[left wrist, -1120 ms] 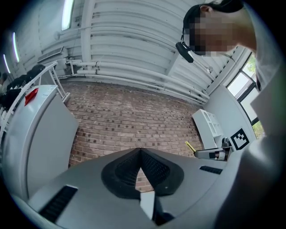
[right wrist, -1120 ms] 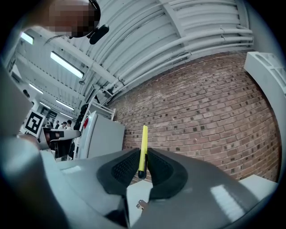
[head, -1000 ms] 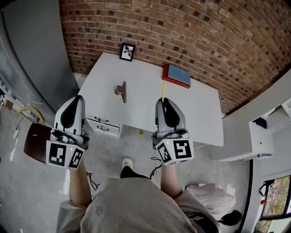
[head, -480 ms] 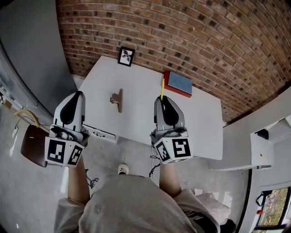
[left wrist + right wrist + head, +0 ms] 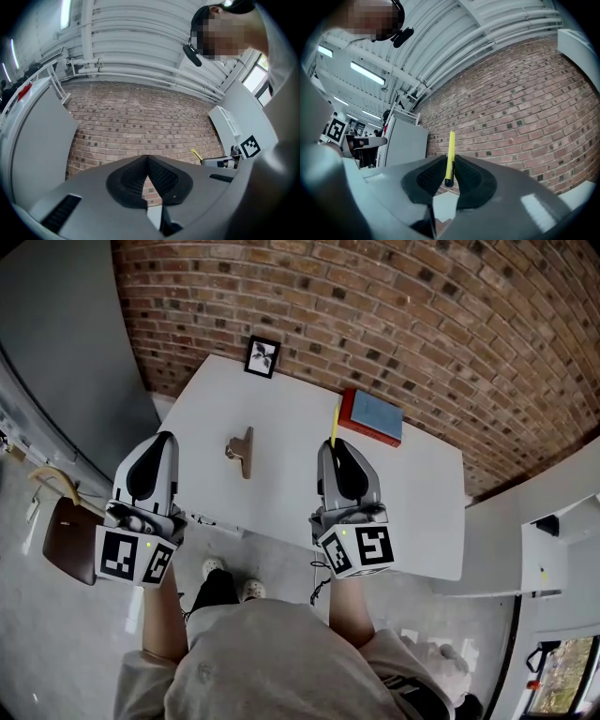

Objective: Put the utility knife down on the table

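Head view: right hand-held gripper [image 5: 337,442] is clamped on the utility knife [image 5: 335,424]. The thin yellow body sticks out past the fingertips, long axis in line with the gripper, pointing away from the person toward the brick wall [image 5: 375,306]. The knife sits over the white desk [image 5: 281,418], near its middle. Height above the surface is not readable from here. Left hand-held gripper [image 5: 167,437] hangs off the desk's left near edge, well apart from the knife, so the right side is the 1 doing the job.
On the desk: a brown clip [image 5: 242,448] left of the knife, a red-and-blue book [image 5: 373,415] just right of the knife tip, and a small picture frame [image 5: 262,356] at the far edge. No container on the desk that I can see. There is bare desk between clip and book.

Left gripper view: the left gripper's jaws are pressed together with nothing between them. It looks at the wall. The yellow knife [image 5: 196,154] and the right gripper's marker cube [image 5: 251,146] show at the right.

Right gripper view: jaws are narrow, pinching the knife [image 5: 450,152] near its lower end. The knife stands straight up between the pads [image 5: 466,176]. The camera aims at wall and ceiling, with no desk in frame.

Judgement: put-down not started. The gripper needs to tip forward and go down so the long axis lies flat on the bare patch, then open. Risk: knife tip catching the book.
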Motion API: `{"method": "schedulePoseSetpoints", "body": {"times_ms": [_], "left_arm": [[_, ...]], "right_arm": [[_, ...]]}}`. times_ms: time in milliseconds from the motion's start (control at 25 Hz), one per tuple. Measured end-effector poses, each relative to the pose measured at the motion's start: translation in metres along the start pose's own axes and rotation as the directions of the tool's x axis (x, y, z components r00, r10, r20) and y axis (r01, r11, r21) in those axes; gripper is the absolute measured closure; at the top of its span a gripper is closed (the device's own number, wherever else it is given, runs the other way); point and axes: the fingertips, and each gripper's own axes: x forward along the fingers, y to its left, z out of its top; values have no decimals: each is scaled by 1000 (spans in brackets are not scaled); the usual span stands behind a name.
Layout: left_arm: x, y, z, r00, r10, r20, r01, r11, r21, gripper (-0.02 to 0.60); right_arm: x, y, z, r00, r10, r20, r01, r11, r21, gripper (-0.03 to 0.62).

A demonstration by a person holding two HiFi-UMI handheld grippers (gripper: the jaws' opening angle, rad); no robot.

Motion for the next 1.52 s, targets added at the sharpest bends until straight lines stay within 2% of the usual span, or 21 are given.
{"method": "schedulePoseSetpoints", "body": {"times_ms": [360, 600, 880, 1240, 1520], "left_arm": [[40, 23, -12, 999, -41, -6, 41, 999, -14, 577], [68, 53, -19, 998, -69, -8, 69, 997, -18, 577], [102, 80, -32, 992, -126, -18, 125, 992, -32, 577], [138, 101, -57, 978, -203, -38, 200, 977, -72, 577], [157, 109, -77, 967, -249, -59, 242, 964, -110, 577]], "right_arm": [[36, -10, -13, 999, -28, -21, 28, 1000, 8, 531], [71, -14, -24, 997, -66, -28, 66, 998, 21, 531], [105, -21, -53, 989, -113, -95, 120, 991, 66, 531], [124, -34, -102, 960, -186, -209, 208, 974, 90, 531], [127, -41, -146, 926, -218, -310, 264, 957, 117, 531]]}}
